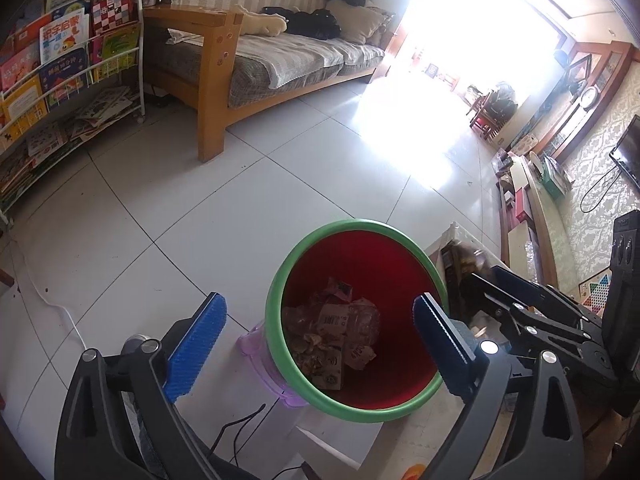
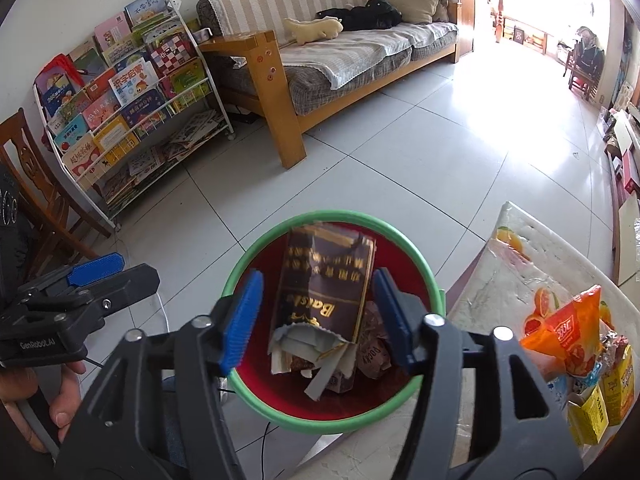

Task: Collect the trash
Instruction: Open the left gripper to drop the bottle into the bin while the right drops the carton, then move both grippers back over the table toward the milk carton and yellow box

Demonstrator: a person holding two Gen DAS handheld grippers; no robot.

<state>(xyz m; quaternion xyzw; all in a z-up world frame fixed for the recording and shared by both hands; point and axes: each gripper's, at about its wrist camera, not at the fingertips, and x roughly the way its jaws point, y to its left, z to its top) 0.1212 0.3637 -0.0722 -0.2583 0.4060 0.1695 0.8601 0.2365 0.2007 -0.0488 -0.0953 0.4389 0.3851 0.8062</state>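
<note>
green-rimmed red bin (image 2: 428, 276) on pale floor tiles (image 2: 360, 168), crumpled wrappers (image 1: 340, 332) heaped inside. right gripper (image 2: 318, 316) over the mouth, fingers parted, dark brown gold-lettered packet (image 2: 324, 280) between the blue pads (image 2: 242, 320), contact unclear. left gripper (image 1: 320, 340) spread wide, empty, just beside the bin. more snack packs (image 2: 584, 356) on the fruit-print table (image 2: 500, 280) nearby
</note>
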